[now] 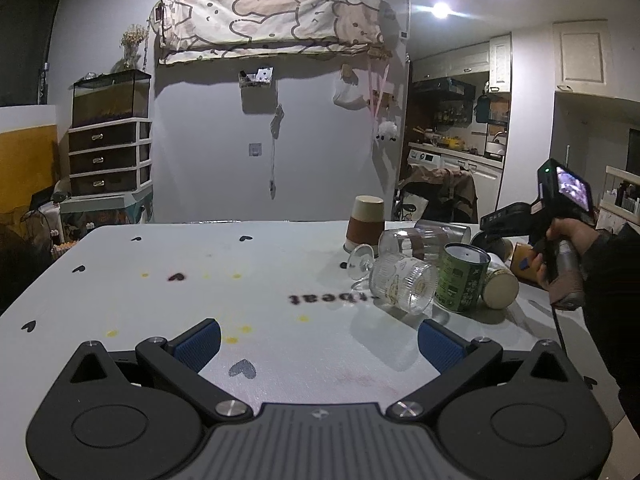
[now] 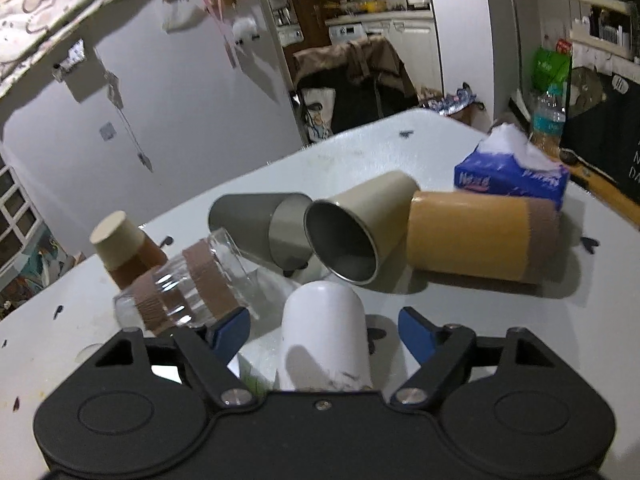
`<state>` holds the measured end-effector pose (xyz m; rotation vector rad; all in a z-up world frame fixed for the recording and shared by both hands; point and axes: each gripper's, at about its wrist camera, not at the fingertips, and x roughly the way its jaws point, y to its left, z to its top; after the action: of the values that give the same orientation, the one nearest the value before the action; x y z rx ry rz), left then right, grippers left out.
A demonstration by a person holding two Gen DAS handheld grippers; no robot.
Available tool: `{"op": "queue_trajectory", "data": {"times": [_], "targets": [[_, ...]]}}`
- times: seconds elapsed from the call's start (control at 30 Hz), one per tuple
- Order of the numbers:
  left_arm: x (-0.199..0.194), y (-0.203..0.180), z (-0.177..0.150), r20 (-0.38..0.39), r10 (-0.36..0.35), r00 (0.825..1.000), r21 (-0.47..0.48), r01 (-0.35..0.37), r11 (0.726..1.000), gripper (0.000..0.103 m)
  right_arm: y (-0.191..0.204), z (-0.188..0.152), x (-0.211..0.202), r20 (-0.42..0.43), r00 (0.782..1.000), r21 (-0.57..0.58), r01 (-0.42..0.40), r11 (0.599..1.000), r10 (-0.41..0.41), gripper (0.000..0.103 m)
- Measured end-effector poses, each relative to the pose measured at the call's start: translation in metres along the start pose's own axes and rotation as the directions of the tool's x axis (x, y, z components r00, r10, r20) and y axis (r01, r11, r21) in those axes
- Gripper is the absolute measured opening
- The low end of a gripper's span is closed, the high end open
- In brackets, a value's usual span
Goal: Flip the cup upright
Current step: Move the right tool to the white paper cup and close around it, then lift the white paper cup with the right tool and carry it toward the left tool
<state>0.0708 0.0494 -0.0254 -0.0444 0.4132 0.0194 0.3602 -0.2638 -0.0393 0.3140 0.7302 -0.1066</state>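
Right tongs (image 2: pixel 323 330) spread wide, blue pads either side of a white cup (image 2: pixel 324 332) that stands between them, touching neither. It's a smooth, plain white cup with a rounded closed end pointing up and away, faint dark marks low on its side, its mouth hidden behind the tongs' body. It sits on the white table (image 2: pixel 440 148), at the near edge of a jumble of cups. Just behind it, a beige metal cup (image 2: pixel 360 232) lies on its side, open mouth facing the camera; a grey cup (image 2: pixel 256 224) lies to its left, an orange-and-brown cup (image 2: pixel 480 236) to its right. A clear glass with brown bands (image 2: pixel 188 284) lies tipped at left, beside an upside-down paper cup (image 2: pixel 120 244). Left tongs (image 1: pixel 318 344) hang open too, over bare table with nothing between the pads.
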Motion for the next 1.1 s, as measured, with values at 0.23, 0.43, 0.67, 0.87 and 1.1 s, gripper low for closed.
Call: {"op": "queue_trajectory", "data": {"times": [0.23,0.43,0.67,0.87,1.1], "targets": [[0.008,0.0,-0.001,-0.022,-0.006,1.0,-0.009,0.006,1.0,0.103,-0.007,0.0,0.039,-0.113,0.993,0.085,-0.018,0.996,0.028,0.079],[0.008,-0.003,-0.002,-0.026,-0.027,0.999,-0.002,0.027,1.0,0.103,-0.019,0.0,0.039,-0.145,0.987,0.151,-0.043,0.988,0.065,0.065],[0.006,-0.004,-0.003,-0.023,-0.024,0.999,-0.003,0.024,1.0,0.103,-0.028,-0.004,0.043,-0.16,0.982,0.207,-0.062,0.976,0.096,0.066],[0.002,-0.003,-0.002,-0.019,-0.02,1.0,-0.009,0.02,1.0,0.103,-0.026,-0.006,0.051,-0.187,0.976,0.216,-0.073,0.974,0.114,0.063],[-0.003,-0.006,-0.003,-0.021,-0.043,0.999,-0.015,0.043,0.999,0.103,-0.049,-0.02,0.03,-0.169,0.98,0.237,-0.066,0.969,0.108,0.063]]}}
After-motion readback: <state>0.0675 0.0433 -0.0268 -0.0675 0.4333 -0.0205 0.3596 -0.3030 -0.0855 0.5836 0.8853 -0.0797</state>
